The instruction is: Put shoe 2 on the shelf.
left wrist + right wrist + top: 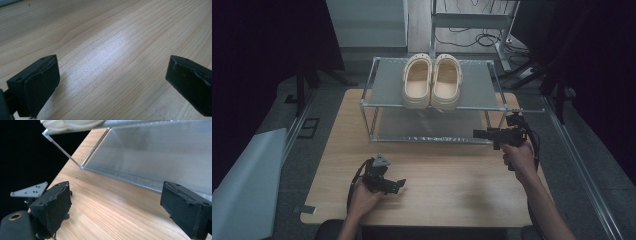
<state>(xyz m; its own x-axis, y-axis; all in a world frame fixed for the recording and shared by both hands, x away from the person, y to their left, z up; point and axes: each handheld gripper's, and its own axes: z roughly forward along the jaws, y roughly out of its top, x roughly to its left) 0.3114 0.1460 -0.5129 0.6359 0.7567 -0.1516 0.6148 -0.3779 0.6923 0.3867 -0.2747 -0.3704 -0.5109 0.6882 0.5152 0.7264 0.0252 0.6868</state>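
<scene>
Right gripper (477, 133) wide open, empty, aimed at 9 o'clock by rack (372, 105); could snag its frame, toppling clogs (432, 80). Left gripper (399, 184) agape, empty, resting on table (452, 185).

High view: from above the near edge, facing forward and down over the whole wooden table (447, 172) and shelf rack (382, 104). Left gripper view: very close to the tabletop, looking along it. Right gripper view: low, near the rack's lower shelf; it shares rack and tabletop with the high view.
</scene>
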